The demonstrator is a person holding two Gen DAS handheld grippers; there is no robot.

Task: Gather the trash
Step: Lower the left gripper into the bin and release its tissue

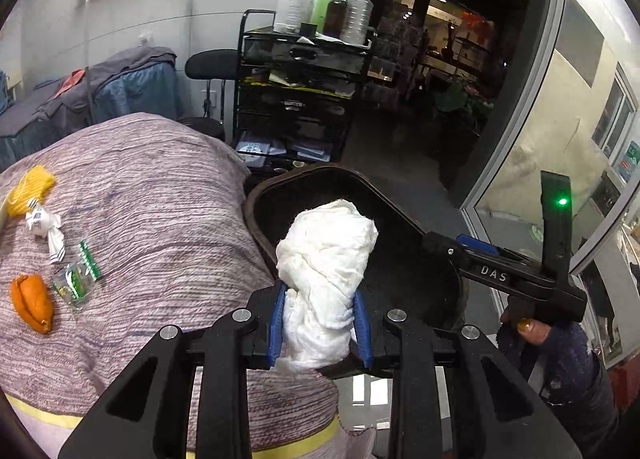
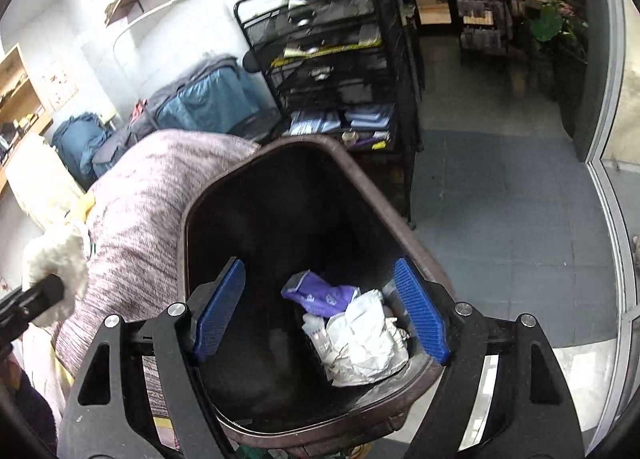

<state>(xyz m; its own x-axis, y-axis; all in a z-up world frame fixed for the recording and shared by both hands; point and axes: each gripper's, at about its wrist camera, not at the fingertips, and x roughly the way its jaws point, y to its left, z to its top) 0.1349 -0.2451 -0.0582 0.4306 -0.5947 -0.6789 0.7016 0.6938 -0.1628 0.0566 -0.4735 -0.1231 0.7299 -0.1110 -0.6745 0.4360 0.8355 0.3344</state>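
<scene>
Far left in the left wrist view, scraps lie on the mauve knitted cover (image 1: 152, 195) — a yellow wrapper (image 1: 30, 189) at the edge, a crumpled white wrapper (image 1: 44, 225) just beside it, a clear green-printed packet (image 1: 78, 277) a little nearer the camera, and an orange peel (image 1: 32, 308) close by. All four are apart from the tools.

Moving right, the left tool (image 1: 320, 321) is clamped narrow on a white wad of tissue (image 1: 326, 259), both blue pads pressing its lower part while the fluffy top bulges out above them. The wad sits over the near rim of the dark brown bin (image 1: 400, 199), which stands against the covered edge.

Further right, the right tool (image 1: 472, 243) reaches over the bin from the far side, a hand (image 1: 532, 329) on its grip and a green light glowing on its body.

Over to the right wrist view — the tissue (image 2: 56, 259) shows at the left edge, beside the cover. The right tool (image 2: 320, 303) stands wide, blue pads (image 2: 220, 307) well apart with nothing between them, right above the bin's mouth (image 2: 240, 171). Down inside lie a purple packet (image 2: 320, 293) and crumpled white paper (image 2: 360, 339), touching, against the right-hand wall.
</scene>
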